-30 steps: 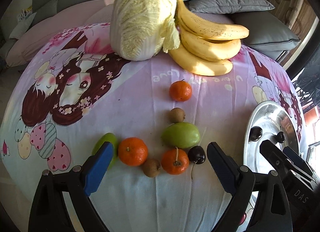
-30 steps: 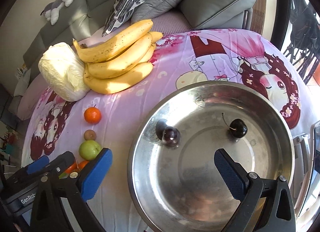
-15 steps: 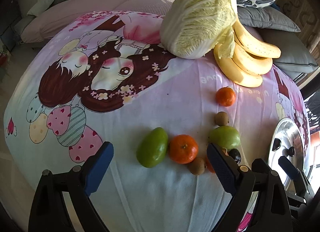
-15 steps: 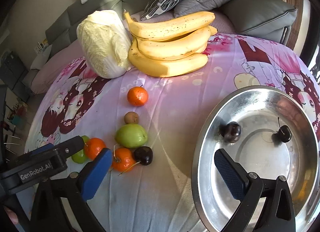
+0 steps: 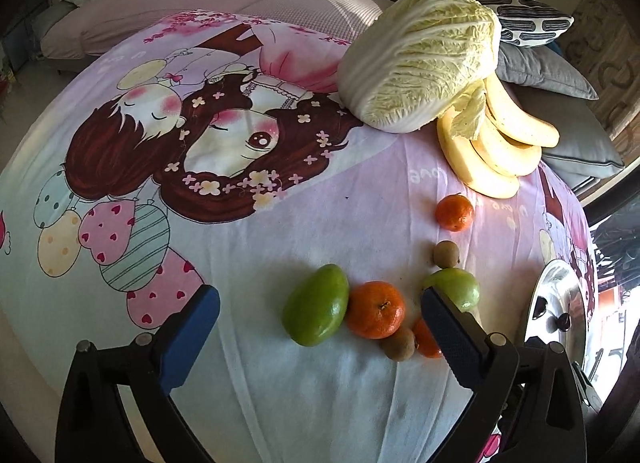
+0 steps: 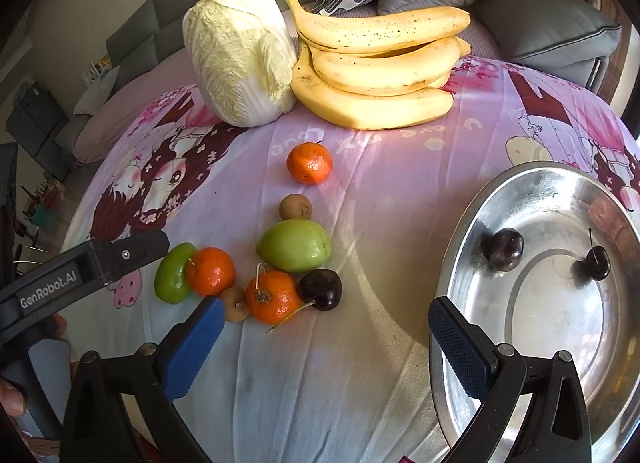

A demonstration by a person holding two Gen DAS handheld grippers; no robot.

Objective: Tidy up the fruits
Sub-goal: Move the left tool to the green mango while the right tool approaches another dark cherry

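A cluster of small fruit lies on the cartoon-print cloth: a green mango (image 5: 316, 305), an orange (image 5: 375, 315), a green apple (image 6: 294, 245), a stemmed orange (image 6: 273, 301), a dark cherry (image 6: 321, 289) and small brown fruits (image 6: 295, 207). Another orange (image 6: 309, 163) lies farther back. A steel bowl (image 6: 460, 247) at the right holds a dark plum (image 6: 503, 249) and a cherry (image 6: 596, 263). My left gripper (image 5: 320, 339) is open just in front of the mango. My right gripper (image 6: 326, 347) is open and empty, in front of the cherry and beside the bowl.
A napa cabbage (image 6: 240, 55) and a bunch of bananas (image 6: 380, 71) lie at the back of the table. Grey sofa cushions (image 6: 552, 23) stand behind them. The bowl also shows in the left wrist view (image 5: 536, 303) at the far right.
Both grippers have swung left. The right view moved off the bowl and onto the fruit cluster. The left view now centres on the mango and orange. Both stay open.
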